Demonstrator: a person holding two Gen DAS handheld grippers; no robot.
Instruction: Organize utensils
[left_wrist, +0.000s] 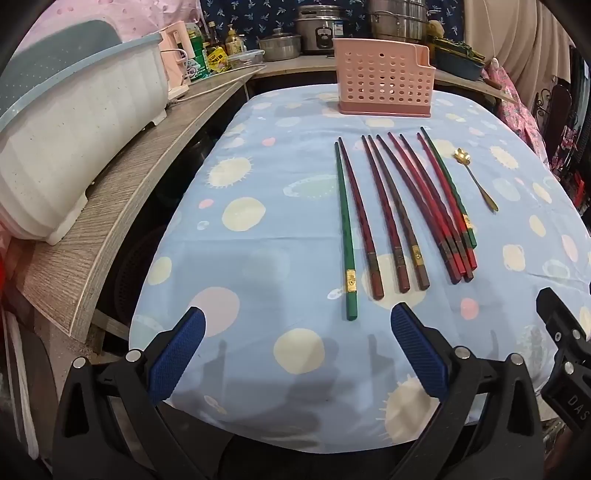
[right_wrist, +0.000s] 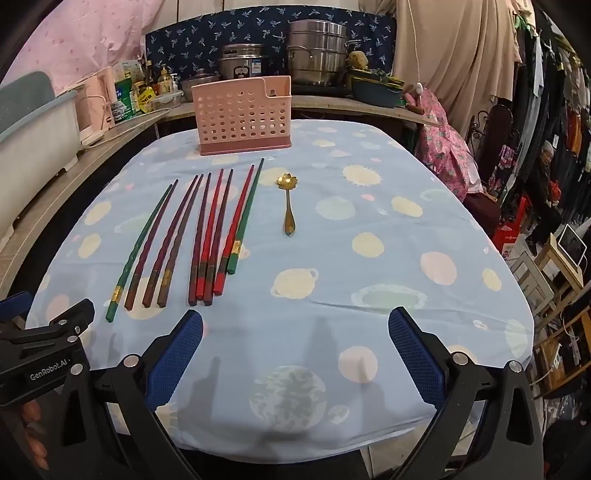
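Observation:
Several chopsticks, green, red and dark brown, lie side by side on a table under a blue spotted cloth. A small gold spoon with a flower-shaped bowl rests just right of them. A pink perforated holder stands upright at the far end. My left gripper hovers open over the near edge, just short of the chopstick ends. My right gripper is open too, nearer than the spoon, with nothing between its fingers.
A wooden counter runs along the left with a white dish rack, bottles and a pink appliance. Metal pots stand behind the holder. To the right are clothes racks, furniture and a seated person.

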